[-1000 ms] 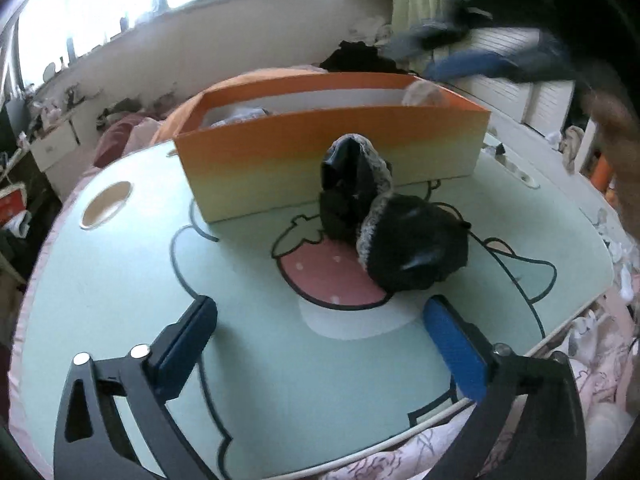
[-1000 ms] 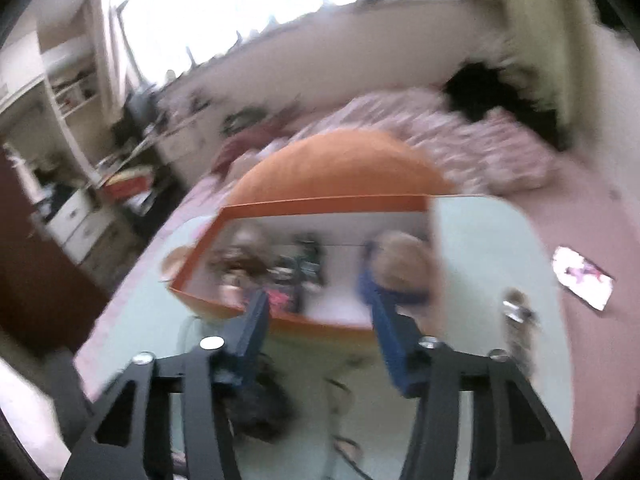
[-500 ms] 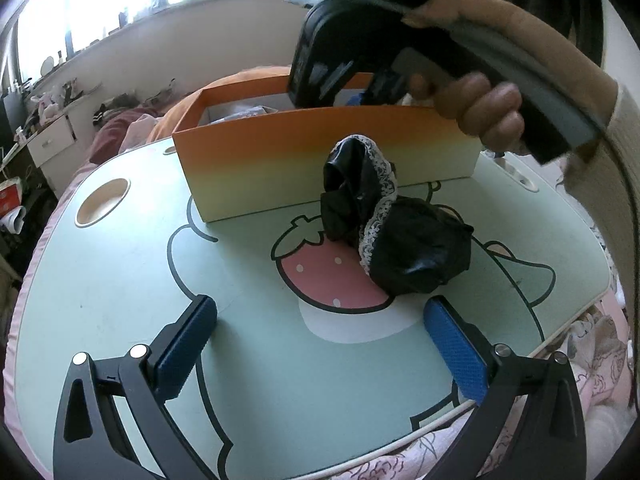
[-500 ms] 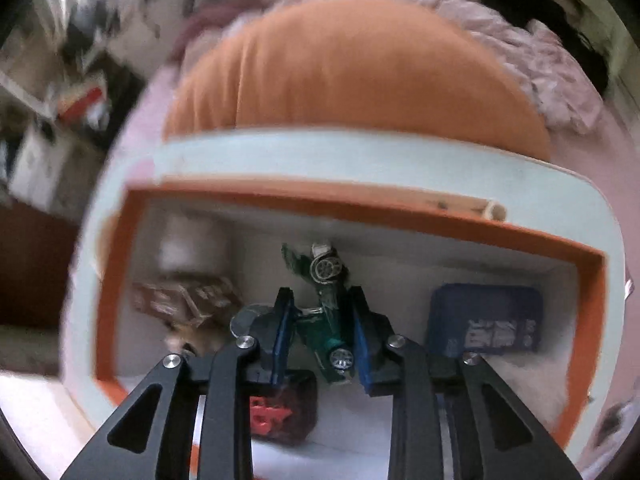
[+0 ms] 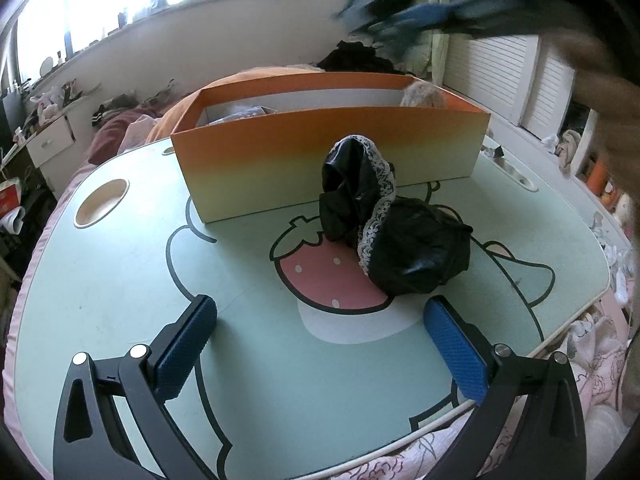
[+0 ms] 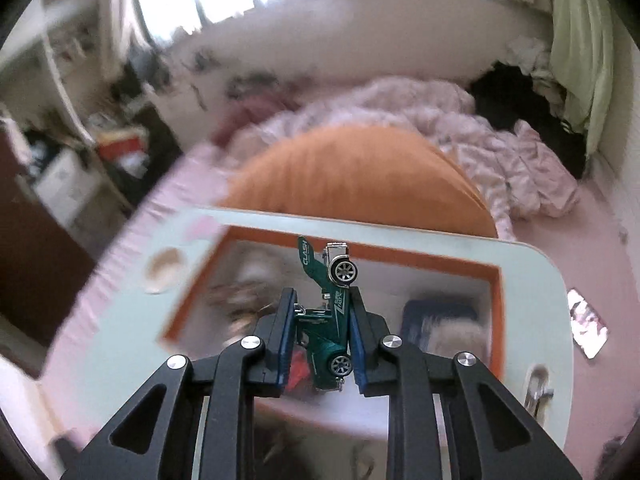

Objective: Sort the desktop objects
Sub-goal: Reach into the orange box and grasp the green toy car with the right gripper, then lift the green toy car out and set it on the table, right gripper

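Note:
My right gripper point(image 6: 321, 295) is shut on a green toy car point(image 6: 326, 312), which hangs nose-down between the blue pads above the orange box point(image 6: 496, 280). In the left wrist view that gripper point(image 5: 420, 12) is a blur at the top right, high over the box point(image 5: 320, 152). A black cloth with white lace trim point(image 5: 400, 248) lies crumpled on the table against the box's front wall. My left gripper point(image 5: 320, 308) stands open and holds nothing, low over the table just in front of the cloth.
The pale green table point(image 5: 120, 280) carries a strawberry print and a round cup recess point(image 5: 102, 202) at the left. Several blurred items, including a dark blue pack point(image 6: 436, 320), lie inside the box. A bed with an orange cushion point(image 6: 360, 176) lies behind the table.
The right gripper dipped into the box, closed on the green toy car and rose with it. The left gripper and the black cloth have stayed put.

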The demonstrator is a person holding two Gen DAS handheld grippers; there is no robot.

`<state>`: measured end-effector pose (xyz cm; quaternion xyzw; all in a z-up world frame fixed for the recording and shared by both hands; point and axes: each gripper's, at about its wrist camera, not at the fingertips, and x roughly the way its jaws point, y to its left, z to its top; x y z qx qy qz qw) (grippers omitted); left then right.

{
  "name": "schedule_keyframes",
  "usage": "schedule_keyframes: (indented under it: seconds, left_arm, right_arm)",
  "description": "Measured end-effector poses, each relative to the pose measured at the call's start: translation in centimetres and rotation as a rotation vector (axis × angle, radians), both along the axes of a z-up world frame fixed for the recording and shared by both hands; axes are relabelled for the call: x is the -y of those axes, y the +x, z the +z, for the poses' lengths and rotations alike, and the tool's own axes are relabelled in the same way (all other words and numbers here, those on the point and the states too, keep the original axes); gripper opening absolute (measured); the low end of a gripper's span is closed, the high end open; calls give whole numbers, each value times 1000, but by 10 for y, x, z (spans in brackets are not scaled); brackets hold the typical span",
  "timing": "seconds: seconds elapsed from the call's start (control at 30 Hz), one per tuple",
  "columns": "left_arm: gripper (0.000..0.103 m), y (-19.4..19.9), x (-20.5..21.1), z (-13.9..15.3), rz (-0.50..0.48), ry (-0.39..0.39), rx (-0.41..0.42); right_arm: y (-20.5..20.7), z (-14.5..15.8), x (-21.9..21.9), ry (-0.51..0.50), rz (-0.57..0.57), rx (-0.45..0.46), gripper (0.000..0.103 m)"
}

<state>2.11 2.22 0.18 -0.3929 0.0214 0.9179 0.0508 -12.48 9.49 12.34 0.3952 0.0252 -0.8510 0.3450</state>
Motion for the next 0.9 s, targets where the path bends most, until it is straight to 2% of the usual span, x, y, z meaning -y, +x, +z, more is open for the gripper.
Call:
schedule_keyframes:
  seconds: [0.1,0.2,0.33,0.43,0.47,0.53,0.57,0.63,0.7,0.83,0.9]
  left_arm:
    - [103,0,1,0,-1,0,0]
    - [103,0,1,0,-2,0,0]
    - [103,-1,1,-1,-4,-1,1]
    - [103,-1,0,-2,-3,1,0]
    - [103,-1,0,-1,-4,0,0]
    - [103,-1,-1,-1,-3,1,0]
    - [103,-1,-1,-1,-2,1,0]
    - [103,-1,-1,-2,-2,0,0]
    - [103,-1,0,-1,-4,1,1]
    - [103,-4,0,-1,-20,-12,12]
    - [103,-5,2,0,-36,-9,27]
  right_arm:
    - [45,-12,-30,-9,41,23,22]
    - [62,-50,-42,44,35,105,23]
    - [64,-90,-24,131,17,110,23]
    - [49,-100,-24,123,-44,77,25]
    - [49,-100,-29,95,-63,76,30]
    - [54,-99,-44,28,-86,74,46]
    - [59,-98,-52,-8,-89,63,58]
    - [76,-94,-68,-43,-105,10,66]
    - [93,-95,-80,-33,-118,-34,69]
    - [109,-105,-80,21,-122,-49,76]
    - [113,-110,-76,89,-155,-95,89]
